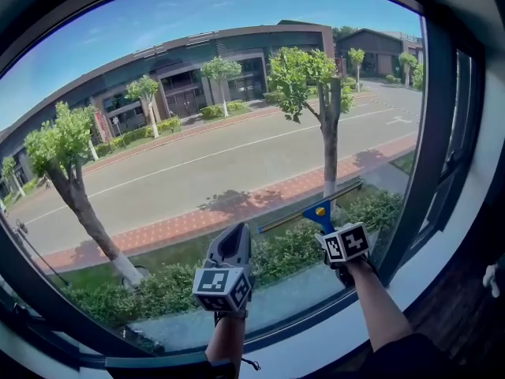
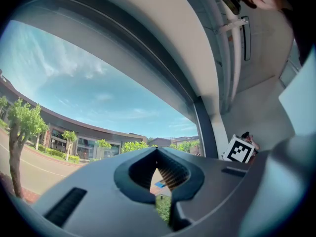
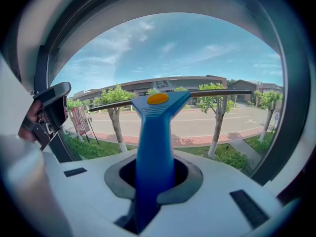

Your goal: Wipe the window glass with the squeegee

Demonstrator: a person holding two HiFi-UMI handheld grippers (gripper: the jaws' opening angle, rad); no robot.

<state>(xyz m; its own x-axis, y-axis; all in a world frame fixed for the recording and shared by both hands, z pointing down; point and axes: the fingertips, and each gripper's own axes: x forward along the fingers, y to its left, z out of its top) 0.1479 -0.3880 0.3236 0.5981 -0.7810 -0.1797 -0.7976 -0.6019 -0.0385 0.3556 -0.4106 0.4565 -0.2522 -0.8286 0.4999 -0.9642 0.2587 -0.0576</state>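
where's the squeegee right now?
Head view, lower right of the window glass: the squeegee is clamped by its handle in the right claw, blade slanting up to the right, just right of the left claw.

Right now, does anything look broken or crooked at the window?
No, nothing stands out. The right tool is shut on the handle of the blue squeegee, which sits straight in its grip. The left tool is shut and empty. The window glass shows no cracks that I can see.

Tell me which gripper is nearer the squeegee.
Right. The right gripper clamps the squeegee by its handle; the left gripper, shut and empty, sits apart, to its lower left.
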